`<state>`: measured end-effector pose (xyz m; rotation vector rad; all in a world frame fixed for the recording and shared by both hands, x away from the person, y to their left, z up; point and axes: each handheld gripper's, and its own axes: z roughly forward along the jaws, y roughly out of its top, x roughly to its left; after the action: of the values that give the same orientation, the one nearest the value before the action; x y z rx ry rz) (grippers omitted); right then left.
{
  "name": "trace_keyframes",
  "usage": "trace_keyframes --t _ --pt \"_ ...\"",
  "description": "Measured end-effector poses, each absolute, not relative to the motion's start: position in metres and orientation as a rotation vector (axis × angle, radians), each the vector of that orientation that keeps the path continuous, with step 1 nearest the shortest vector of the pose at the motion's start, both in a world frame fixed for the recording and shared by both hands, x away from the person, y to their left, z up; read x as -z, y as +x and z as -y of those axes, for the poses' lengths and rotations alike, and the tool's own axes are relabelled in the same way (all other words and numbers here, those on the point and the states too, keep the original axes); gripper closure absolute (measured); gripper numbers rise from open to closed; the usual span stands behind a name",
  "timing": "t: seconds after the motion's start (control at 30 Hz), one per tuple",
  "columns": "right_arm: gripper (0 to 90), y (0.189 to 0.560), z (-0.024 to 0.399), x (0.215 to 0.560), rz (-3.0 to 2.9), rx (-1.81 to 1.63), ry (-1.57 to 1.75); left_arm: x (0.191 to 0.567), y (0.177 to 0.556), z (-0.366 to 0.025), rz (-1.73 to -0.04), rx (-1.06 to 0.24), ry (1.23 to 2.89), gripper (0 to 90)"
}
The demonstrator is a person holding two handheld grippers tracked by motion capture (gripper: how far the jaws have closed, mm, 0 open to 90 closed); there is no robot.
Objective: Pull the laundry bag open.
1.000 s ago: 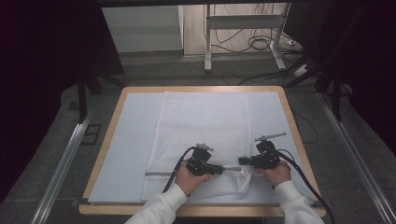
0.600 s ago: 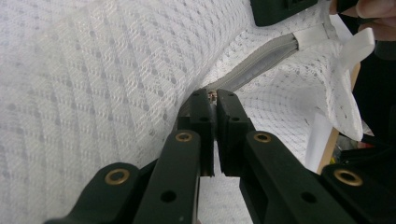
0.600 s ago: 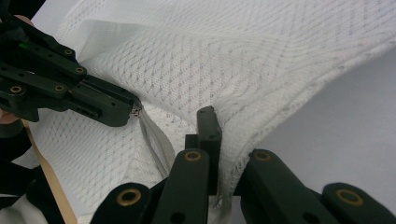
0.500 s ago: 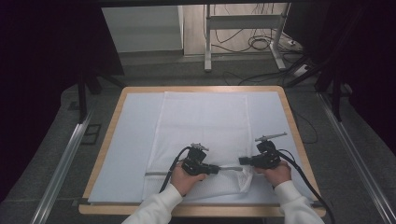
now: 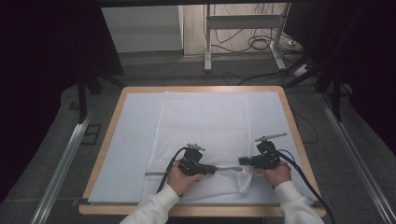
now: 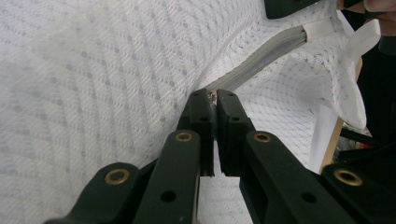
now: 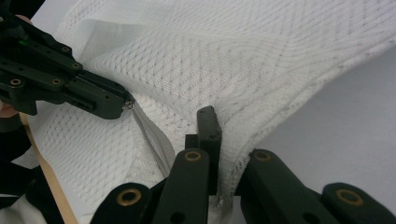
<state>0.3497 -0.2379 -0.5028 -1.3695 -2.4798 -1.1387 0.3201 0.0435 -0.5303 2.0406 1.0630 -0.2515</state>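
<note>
mesh laundry bag (image 5: 201, 135) lies flat on the table mat (image 5: 133, 140), zipper (image 5: 229, 168) running crosswise along its near end. left gripper (image 5: 212, 169) pinches the zipper pull (image 6: 213, 94); right gripper (image 5: 243, 161), just beyond, clamps the bag's corner. pull travels leftward, away from the right.

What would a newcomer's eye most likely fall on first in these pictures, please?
Probably the white mesh bag spread flat down the middle of the table. Next, near its close edge, the left gripper pinches the small metal zipper pull at the end of the grey zipper. The right gripper clamps the bag's mesh edge at the zipper's other end.
</note>
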Motion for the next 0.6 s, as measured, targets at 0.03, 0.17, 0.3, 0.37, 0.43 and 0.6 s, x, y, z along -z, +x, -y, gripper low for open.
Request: trace_keyframes --t 0.03,0.17,0.3,0.37,0.43,0.6 --pt "89.1 0.35 0.238 0.503 2.48 1.139 -1.369 0.531 0.32 -0.045 -1.059 0.252 2.048 87.0" --pt "89.1 0.35 0.238 0.502 2.481 1.142 -1.367 0.531 0.32 -0.05 -1.063 0.252 2.045 87.1" --pt "89.1 0.35 0.238 0.503 2.482 1.142 -1.366 0.532 0.32 -0.054 -1.07 0.255 2.038 87.1" --pt "89.1 0.35 0.238 0.502 2.481 1.142 -1.367 0.532 0.319 -0.056 -1.072 0.255 2.037 87.0" --pt "89.1 0.35 0.238 0.503 2.484 1.141 -1.368 0.532 0.319 -0.059 -1.078 0.257 2.029 87.1" --pt "89.1 0.35 0.238 0.503 2.481 1.144 -1.364 0.532 0.319 -0.063 -1.084 0.259 2.024 87.0"
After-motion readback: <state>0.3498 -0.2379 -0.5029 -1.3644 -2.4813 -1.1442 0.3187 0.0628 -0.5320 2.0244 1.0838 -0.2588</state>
